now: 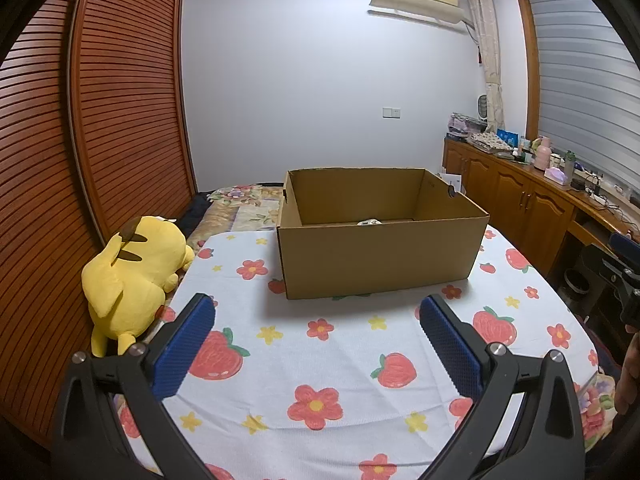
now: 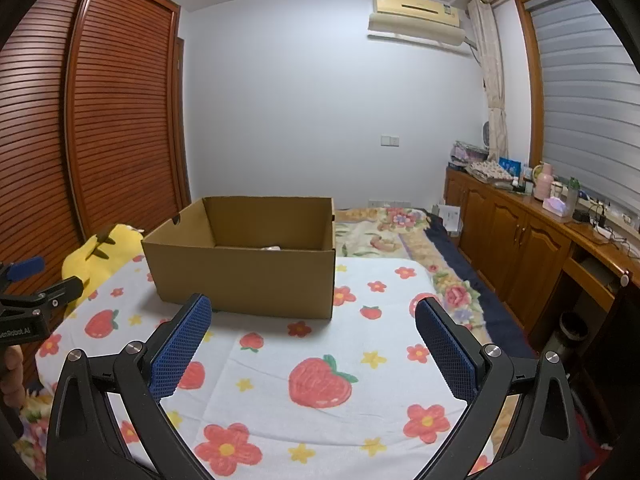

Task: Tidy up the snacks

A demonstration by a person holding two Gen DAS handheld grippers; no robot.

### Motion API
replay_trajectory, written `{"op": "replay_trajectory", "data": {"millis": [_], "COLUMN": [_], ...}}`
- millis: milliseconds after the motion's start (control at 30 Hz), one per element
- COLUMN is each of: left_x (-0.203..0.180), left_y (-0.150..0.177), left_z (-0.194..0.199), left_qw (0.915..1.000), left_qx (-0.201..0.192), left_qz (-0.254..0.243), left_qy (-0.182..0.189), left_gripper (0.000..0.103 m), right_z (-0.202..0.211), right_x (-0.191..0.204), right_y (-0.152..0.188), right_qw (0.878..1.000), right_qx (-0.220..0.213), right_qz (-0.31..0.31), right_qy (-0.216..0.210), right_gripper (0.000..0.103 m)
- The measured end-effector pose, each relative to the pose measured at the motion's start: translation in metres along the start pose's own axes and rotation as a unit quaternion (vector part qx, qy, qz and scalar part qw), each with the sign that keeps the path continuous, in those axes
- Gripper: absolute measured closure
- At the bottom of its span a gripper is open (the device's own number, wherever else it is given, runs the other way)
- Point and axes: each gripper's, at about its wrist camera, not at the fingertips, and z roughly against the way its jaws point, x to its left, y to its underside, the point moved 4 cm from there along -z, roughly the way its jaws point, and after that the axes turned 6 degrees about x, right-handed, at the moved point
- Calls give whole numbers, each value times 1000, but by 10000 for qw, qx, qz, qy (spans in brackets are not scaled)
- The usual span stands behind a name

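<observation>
Snacks: none loose on the strawberry-print cloth (image 1: 320,360) covering the bed; only a pale item (image 1: 369,222) barely visible over the front wall of the cardboard box (image 1: 380,260), identity unclear. Box open-topped, toward the far edge of the cloth. Left gripper (image 1: 316,344) spread wide, holding nothing, hovering at the near edge. Right gripper (image 2: 314,344) likewise wide apart and empty. Yellow plush (image 1: 132,276) at the cloth's left edge. Probably packing finished, or not begun; box contents mostly hidden.
</observation>
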Motion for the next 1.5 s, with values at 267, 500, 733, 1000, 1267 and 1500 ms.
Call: {"op": "replay_trajectory", "data": {"millis": [267, 500, 733, 1000, 1267, 1500], "left_x": [0, -1, 0, -4, -4, -4], "left_y": [0, 0, 0, -1, -1, -1], "left_z": [1, 1, 1, 3, 3, 3], "left_qw": [10000, 10000, 10000, 10000, 10000, 10000], "left_qx": [-2, -7, -20, -17, -17, -23], "left_qz": [-7, -10, 9, -14, -20, -16], "left_qy": [0, -2, -12, -6, -6, -5], "left_gripper": [0, 0, 0, 0, 0, 0], "right_z": [0, 0, 0, 0, 0, 0], "right_x": [0, 0, 0, 0, 1, 1], "right_y": [0, 0, 1, 1, 1, 1], "right_qw": [10000, 10000, 10000, 10000, 10000, 10000], "right_qx": [-1, -4, -2, -4, -5, -8], "right_qz": [-3, -4, -4, -5, -6, -8], "right_qy": [-3, 0, -5, -5, -1, -5], "right_gripper": [0, 0, 0, 0, 0, 0]}}
